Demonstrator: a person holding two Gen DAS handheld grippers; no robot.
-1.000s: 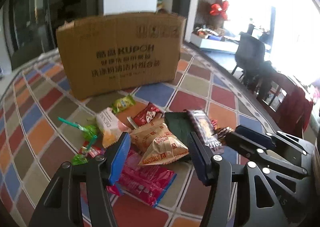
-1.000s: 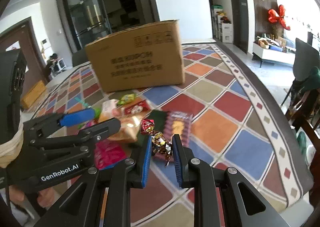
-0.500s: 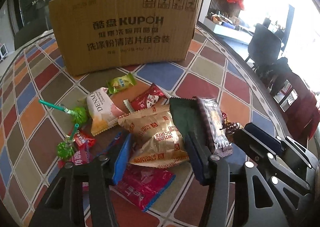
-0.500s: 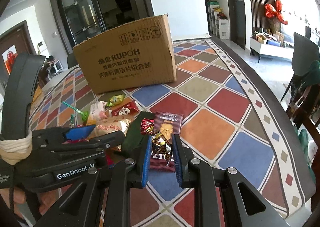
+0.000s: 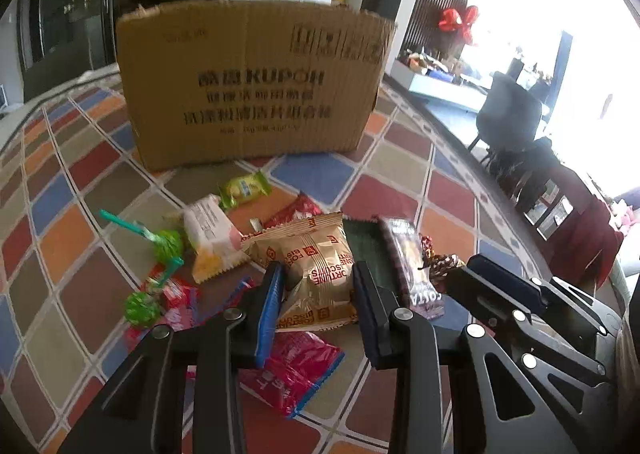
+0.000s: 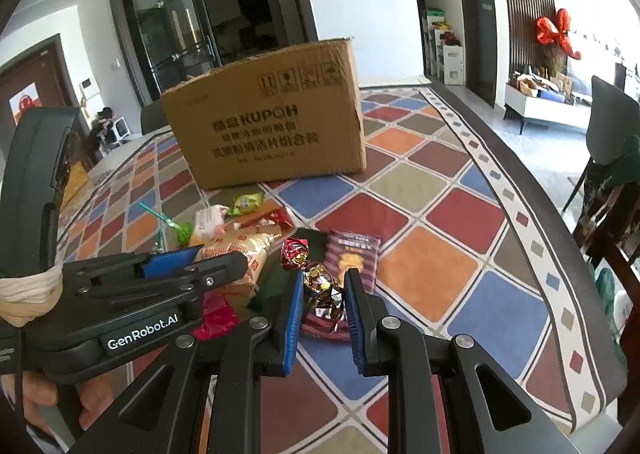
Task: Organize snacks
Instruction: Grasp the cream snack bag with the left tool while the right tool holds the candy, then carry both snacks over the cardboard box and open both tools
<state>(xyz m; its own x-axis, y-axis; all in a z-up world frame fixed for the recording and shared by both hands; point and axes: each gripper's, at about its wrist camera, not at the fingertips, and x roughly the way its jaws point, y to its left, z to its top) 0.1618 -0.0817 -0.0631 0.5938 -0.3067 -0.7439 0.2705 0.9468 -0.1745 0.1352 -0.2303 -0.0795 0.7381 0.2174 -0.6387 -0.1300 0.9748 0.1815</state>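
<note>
A pile of snacks lies on the chequered tablecloth in front of a KUPOH cardboard box [image 5: 252, 85]. My left gripper [image 5: 318, 290] is shut on a gold biscuit packet [image 5: 316, 270], its blue pads pressing both sides. My right gripper [image 6: 322, 294] is shut on a string of foil-wrapped candies [image 6: 318, 282], above a purple Costa packet [image 6: 352, 254]. The box also shows in the right wrist view [image 6: 272, 121]. The right gripper shows at the right of the left wrist view [image 5: 520, 310].
Around the packet lie a white-orange packet [image 5: 212, 238], a green candy [image 5: 244, 185], two green lollipops [image 5: 160, 246], a pink packet [image 5: 296, 370] and a dark green packet [image 5: 366, 250]. The table edge [image 6: 560, 213] curves at right, with chairs [image 5: 512, 117] beyond.
My left gripper has closed its pads from wide apart onto the gold biscuit packet. The right gripper keeps its hold on the foil candies and has shifted slightly.
</note>
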